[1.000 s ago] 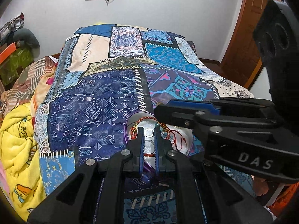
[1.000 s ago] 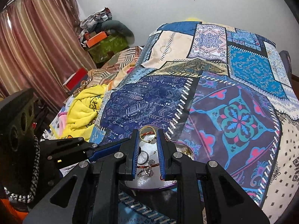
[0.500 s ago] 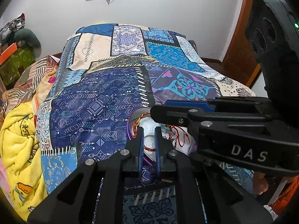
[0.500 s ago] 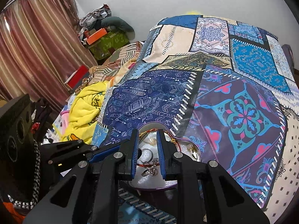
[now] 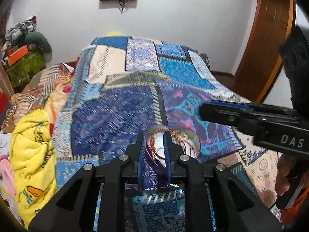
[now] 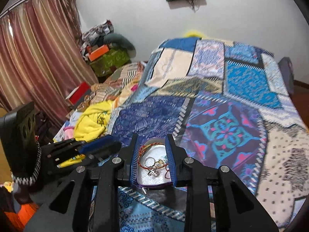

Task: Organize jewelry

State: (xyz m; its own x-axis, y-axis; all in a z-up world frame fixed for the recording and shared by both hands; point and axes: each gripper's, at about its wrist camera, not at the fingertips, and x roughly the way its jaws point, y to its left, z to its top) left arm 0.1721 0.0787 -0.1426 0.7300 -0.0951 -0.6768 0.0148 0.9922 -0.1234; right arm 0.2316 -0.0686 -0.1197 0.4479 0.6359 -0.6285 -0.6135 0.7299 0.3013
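Left wrist view: left tool [image 5: 154, 135] spread apart, empty, framing the jewelry tray [image 5: 195, 147] near on the bed [image 5: 115, 116] — blurred. Right wrist view: right tool [image 6: 151, 138] also unclenched over the tray's red bracelet [image 6: 143, 148] and rings [image 6: 154, 162] — likely lining up a pick.
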